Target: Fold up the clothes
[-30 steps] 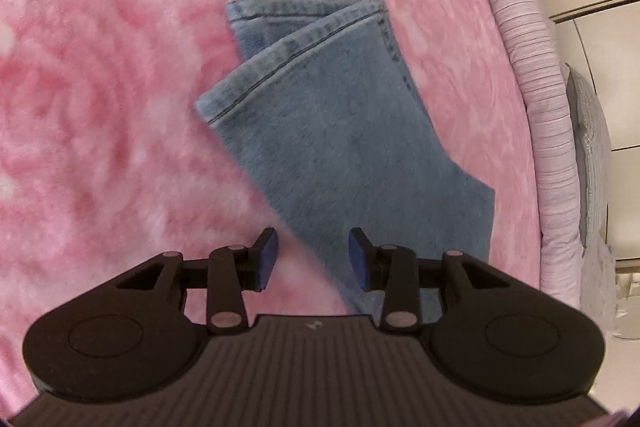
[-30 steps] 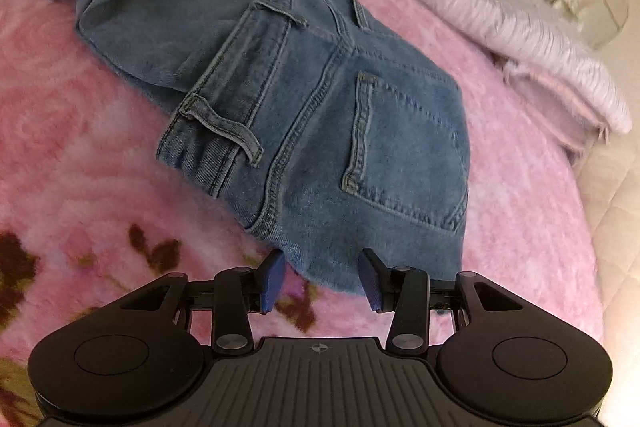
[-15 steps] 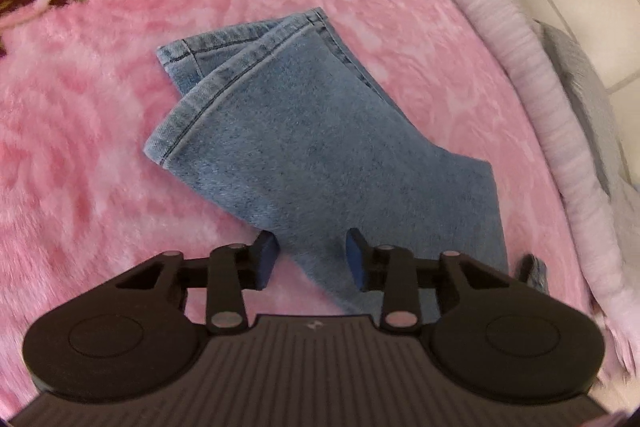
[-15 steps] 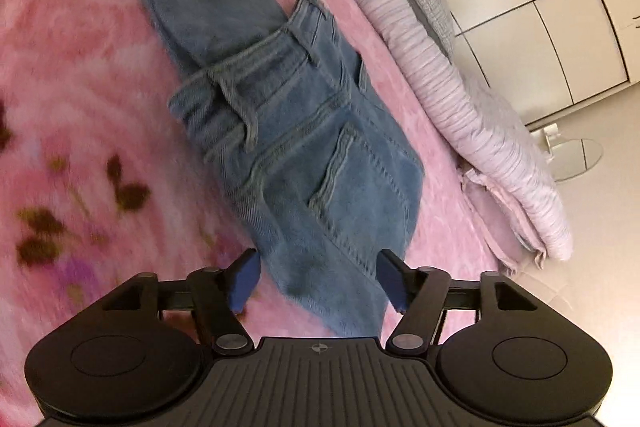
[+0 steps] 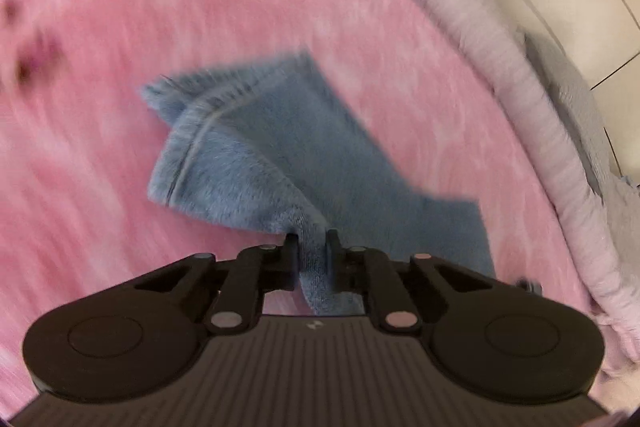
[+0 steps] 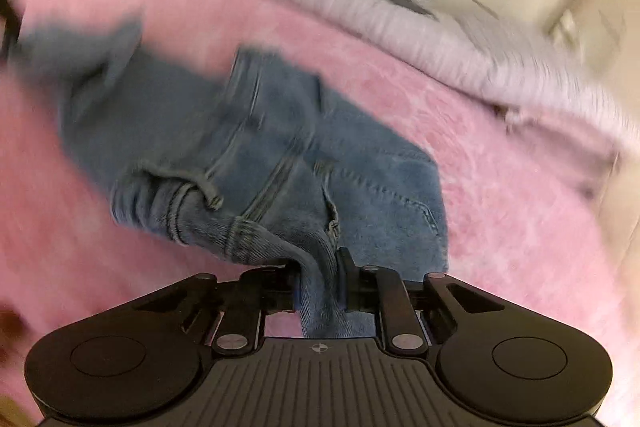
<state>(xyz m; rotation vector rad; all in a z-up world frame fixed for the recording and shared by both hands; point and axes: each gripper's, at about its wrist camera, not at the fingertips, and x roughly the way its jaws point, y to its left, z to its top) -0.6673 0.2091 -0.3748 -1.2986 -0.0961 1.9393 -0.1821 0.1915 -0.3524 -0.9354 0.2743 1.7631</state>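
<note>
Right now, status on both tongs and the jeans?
Left tongs closing, pinching leg-end denim. Right tongs closing, pinching waist-end fabric. Jeans half folded on pink blanket. Nothing in the way.

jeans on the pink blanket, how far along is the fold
Done: both grippers have a bite of denim. In hand: left gripper closing on the jeans near the hem end, right gripper closing on the waistband end. Left: the fold itself; they lie spread on the blanket.

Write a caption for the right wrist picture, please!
Right gripper closing on the waistband end of blue jeans lying on a pink fluffy blanket.
</note>
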